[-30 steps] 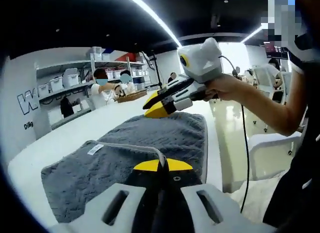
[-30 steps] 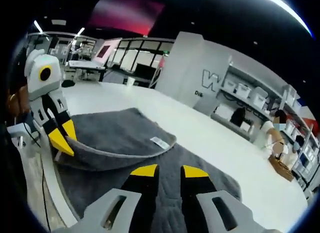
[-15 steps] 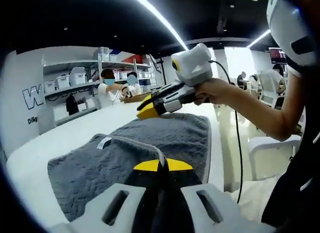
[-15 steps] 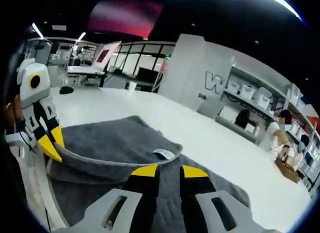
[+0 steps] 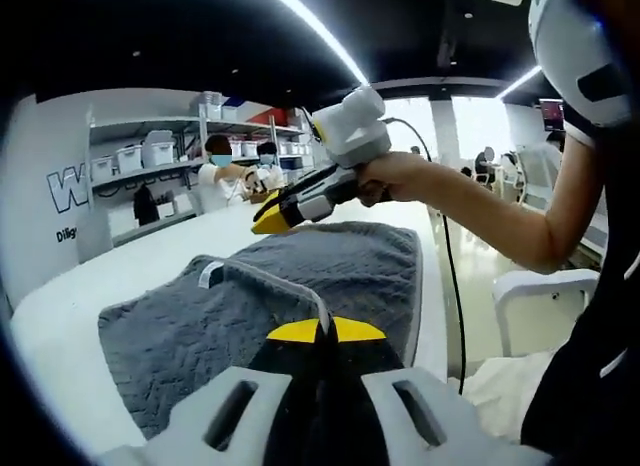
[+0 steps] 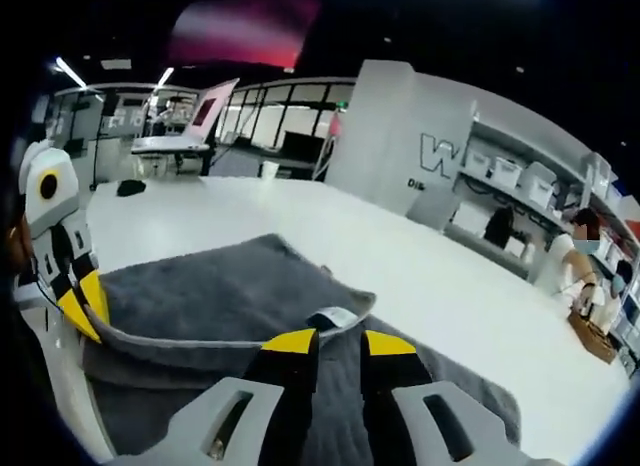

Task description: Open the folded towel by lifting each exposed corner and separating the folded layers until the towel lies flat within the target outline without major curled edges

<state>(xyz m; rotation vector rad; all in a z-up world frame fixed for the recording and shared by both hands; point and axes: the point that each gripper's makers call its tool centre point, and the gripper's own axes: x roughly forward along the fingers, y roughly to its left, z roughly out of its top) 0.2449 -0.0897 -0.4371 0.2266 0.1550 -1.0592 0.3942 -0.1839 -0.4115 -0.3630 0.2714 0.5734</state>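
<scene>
Lifted higher than a second ago: top layer of the one grey towel (image 5: 300, 286), on the white table (image 6: 330, 221), with left gripper (image 5: 322, 331) clamped on its edge; right gripper (image 6: 328, 338), jaws apart, now nearer the white tag (image 6: 332, 317). Unfolding under way, not yet flat. Counted: one towel, two grippers, one tag.

One grey towel (image 5: 300, 286) lies on one white worktop (image 6: 330, 221), carrying one white label (image 6: 330, 317). Two grippers are present, left (image 5: 320, 331) and right (image 6: 327, 338). Two people (image 5: 235, 171) stand by the shelving beyond the worktop's far edge.
</scene>
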